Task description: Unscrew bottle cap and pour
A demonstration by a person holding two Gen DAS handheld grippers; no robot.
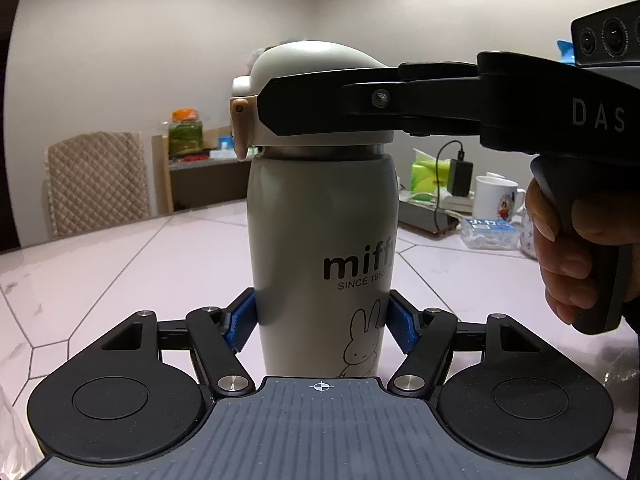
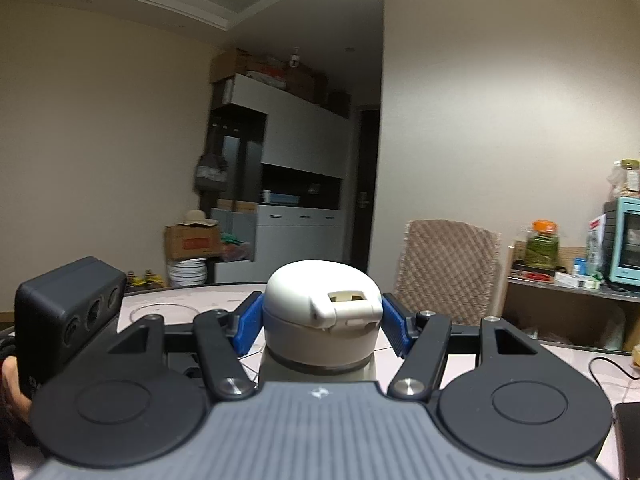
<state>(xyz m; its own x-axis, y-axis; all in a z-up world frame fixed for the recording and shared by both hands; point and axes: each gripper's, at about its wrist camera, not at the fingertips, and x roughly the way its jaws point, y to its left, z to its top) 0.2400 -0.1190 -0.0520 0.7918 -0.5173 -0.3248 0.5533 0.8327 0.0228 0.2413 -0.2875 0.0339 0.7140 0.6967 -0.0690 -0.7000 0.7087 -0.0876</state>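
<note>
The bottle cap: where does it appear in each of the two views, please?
Left wrist view: the bottle cap is at upper centre, with the right gripper clamped on it.
Right wrist view: low centre, between blue pads.
Shared landmark: the quilted chair.

bottle [image 1: 320, 240] on table [image 1: 120, 264], chair [image 1: 96, 180] behind
</note>
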